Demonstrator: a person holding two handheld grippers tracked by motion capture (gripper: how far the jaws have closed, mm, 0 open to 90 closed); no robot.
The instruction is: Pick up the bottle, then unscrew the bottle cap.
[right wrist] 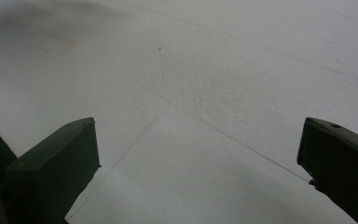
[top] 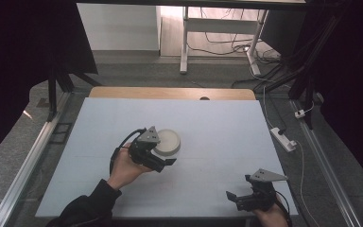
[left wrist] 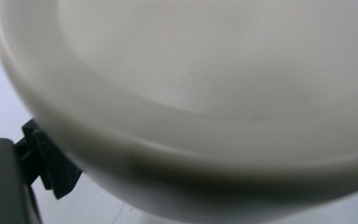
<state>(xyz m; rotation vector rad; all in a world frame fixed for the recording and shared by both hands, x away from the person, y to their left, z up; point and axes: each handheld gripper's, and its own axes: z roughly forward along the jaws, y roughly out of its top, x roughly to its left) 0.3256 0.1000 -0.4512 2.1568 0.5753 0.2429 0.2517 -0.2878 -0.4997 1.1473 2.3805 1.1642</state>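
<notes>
A round white bowl (top: 167, 141) stands upright on the white table top (top: 217, 127), a little left of centre. My left gripper (top: 160, 152) is open at the bowl's near-left side, with its jaws spread to either side of the rim. In the left gripper view the bowl (left wrist: 205, 84) is very close and blurred; one black fingertip (left wrist: 51, 163) shows at the far left, clear of the bowl's wall. My right gripper (top: 239, 187) hovers low over the table's near right corner. It (right wrist: 198, 140) is open, with nothing but bare table (right wrist: 214, 70) between its jaws.
A wooden strip (top: 170, 92) borders the table's far edge. A metal rail (top: 33, 151) runs along the left side. On the floor to the right lie a power strip (top: 283, 138) and cables. A desk frame (top: 184, 42) stands beyond.
</notes>
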